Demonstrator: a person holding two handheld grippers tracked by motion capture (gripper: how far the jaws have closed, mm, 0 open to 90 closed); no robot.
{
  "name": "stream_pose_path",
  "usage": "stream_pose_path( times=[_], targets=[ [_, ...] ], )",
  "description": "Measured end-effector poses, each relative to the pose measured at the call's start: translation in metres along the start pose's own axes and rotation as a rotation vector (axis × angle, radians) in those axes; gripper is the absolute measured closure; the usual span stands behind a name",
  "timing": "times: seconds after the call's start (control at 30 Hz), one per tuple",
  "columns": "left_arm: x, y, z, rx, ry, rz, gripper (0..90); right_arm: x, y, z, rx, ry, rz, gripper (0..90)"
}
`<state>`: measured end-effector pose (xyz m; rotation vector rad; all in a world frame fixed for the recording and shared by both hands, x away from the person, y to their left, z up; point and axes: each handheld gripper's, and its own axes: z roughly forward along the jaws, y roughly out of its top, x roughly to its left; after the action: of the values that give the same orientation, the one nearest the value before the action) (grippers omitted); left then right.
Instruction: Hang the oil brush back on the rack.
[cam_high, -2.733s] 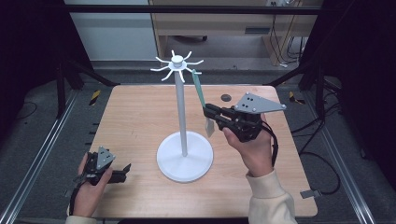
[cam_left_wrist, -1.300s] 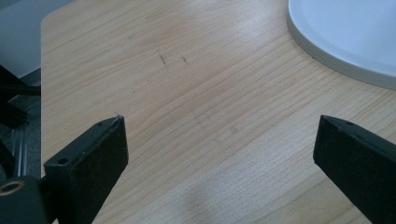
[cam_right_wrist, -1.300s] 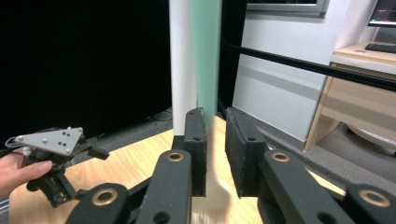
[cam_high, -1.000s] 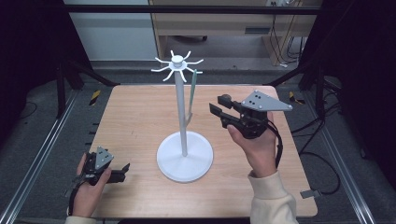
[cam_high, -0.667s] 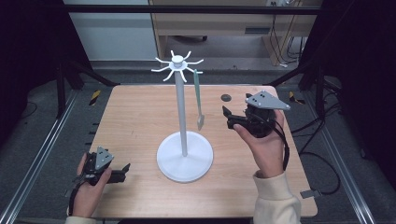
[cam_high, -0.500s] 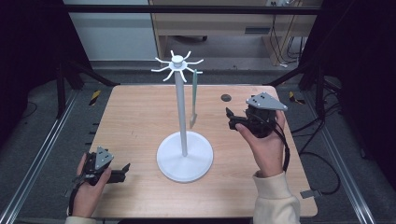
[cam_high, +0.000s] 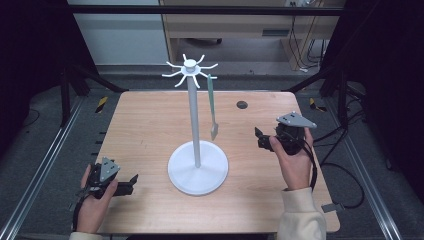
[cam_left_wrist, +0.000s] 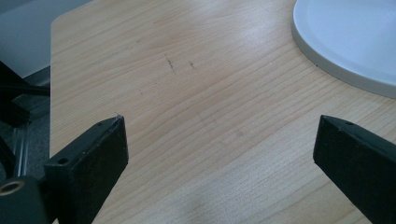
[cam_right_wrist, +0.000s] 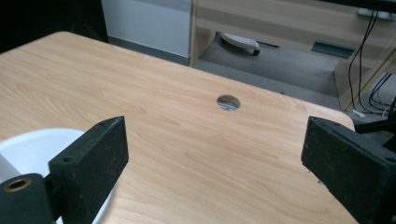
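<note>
High view shows a pale wooden surface (cam_high: 150, 125) with a tall white stand (cam_high: 193, 125), a thin pole on a round disc base topped by a ring of spoke-like hooks. From one hook on the right side hangs a slim green utensil (cam_high: 212, 107), its lower end free in the air beside the pole and above the base. The right tongs (cam_high: 261, 139) sit well to the right of the stand, low over the surface, jaws apart and empty, as the right gripper view confirms with bare wood and a small round hole (cam_right_wrist: 228, 102) between them. The left tongs (cam_high: 131, 181) rest near the front left corner, also apart and empty, the white disc edge just ahead in the left gripper view. The likely risk is a knock: the utensil seems only loosely hooked, so any nudge of pole or base could swing it off.
</note>
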<state>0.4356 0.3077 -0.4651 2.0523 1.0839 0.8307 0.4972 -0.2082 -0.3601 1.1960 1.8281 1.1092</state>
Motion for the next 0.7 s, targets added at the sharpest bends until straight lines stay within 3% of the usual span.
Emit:
stream_pose_path(
  times=[0.07, 0.2, 0.27, 0.33, 0.7],
  targets=[
    [0.0, 0.0, 0.0, 0.0, -0.001, 0.001, 2.7, -0.006, -0.008, 0.002, -0.007, -0.037, -0.006, 11.8],
    [-0.001, 0.0, 0.001, 0.004, -0.002, 0.004, 2.7, -0.013, -0.026, 0.011, 0.025, -0.054, 0.01, 10.9],
    [-0.001, 0.0, 0.001, 0.006, 0.0, 0.006, 2.7, -0.016, -0.035, 0.015, 0.049, -0.114, 0.017, 10.0],
    [-0.001, 0.0, 0.001, 0.007, 0.001, 0.005, 2.7, -0.018, -0.043, 0.019, 0.066, -0.133, 0.026, 10.0],
    [-0.003, 0.001, 0.002, 0.009, -0.005, 0.016, 2.7, -0.016, -0.08, 0.033, 0.209, -0.073, 0.03, 9.5]
  ],
)
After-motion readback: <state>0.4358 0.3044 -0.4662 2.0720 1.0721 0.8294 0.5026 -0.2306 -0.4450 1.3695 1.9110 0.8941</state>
